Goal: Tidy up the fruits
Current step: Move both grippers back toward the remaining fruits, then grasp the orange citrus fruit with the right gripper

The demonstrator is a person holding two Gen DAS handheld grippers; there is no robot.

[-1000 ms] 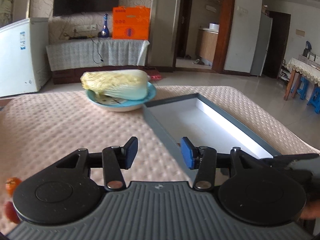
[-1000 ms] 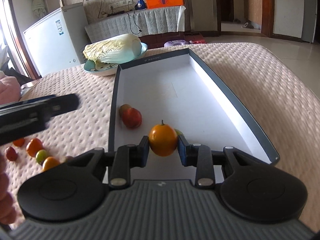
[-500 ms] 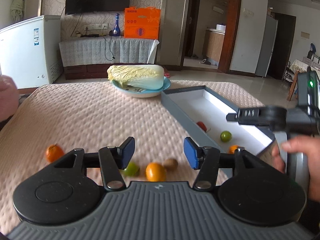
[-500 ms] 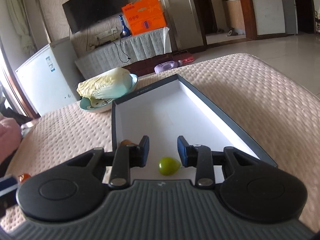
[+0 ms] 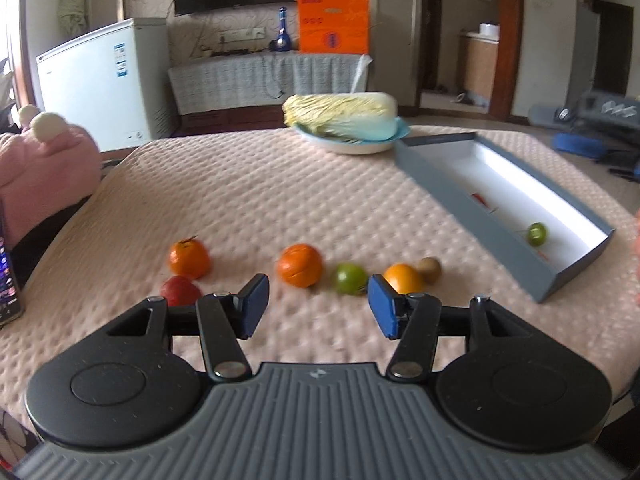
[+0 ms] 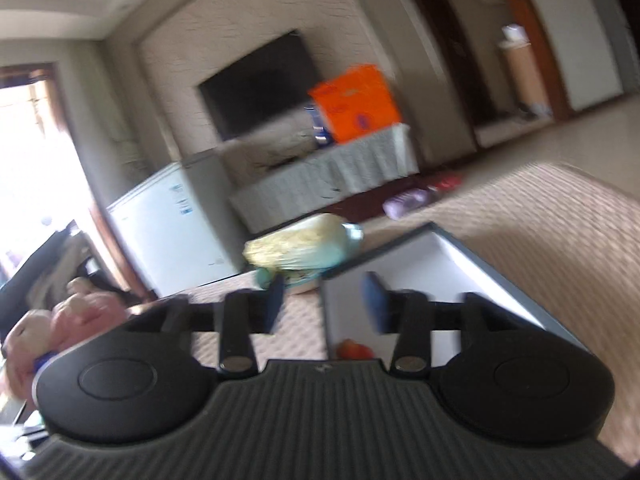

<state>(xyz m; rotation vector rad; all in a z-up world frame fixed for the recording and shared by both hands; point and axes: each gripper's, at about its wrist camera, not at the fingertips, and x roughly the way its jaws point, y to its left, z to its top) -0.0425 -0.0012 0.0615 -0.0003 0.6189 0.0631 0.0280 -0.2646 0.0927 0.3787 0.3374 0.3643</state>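
Waiting on the quilted table (image 5: pixel 248 184), six loose fruits (image 5: pixel 301 265) lie in a ragged row just ahead of your left gripper (image 5: pixel 318 306) — spread wide, holding nothing — while the grey tray (image 5: pixel 472 216) to the right already has a green fruit (image 5: pixel 536 233) inside. Your right gripper (image 6: pixel 323 307), blurred above that tray's near end, also looks parted and empty. Closing off-centre on a round fruit could squirt it sideways — off the table.
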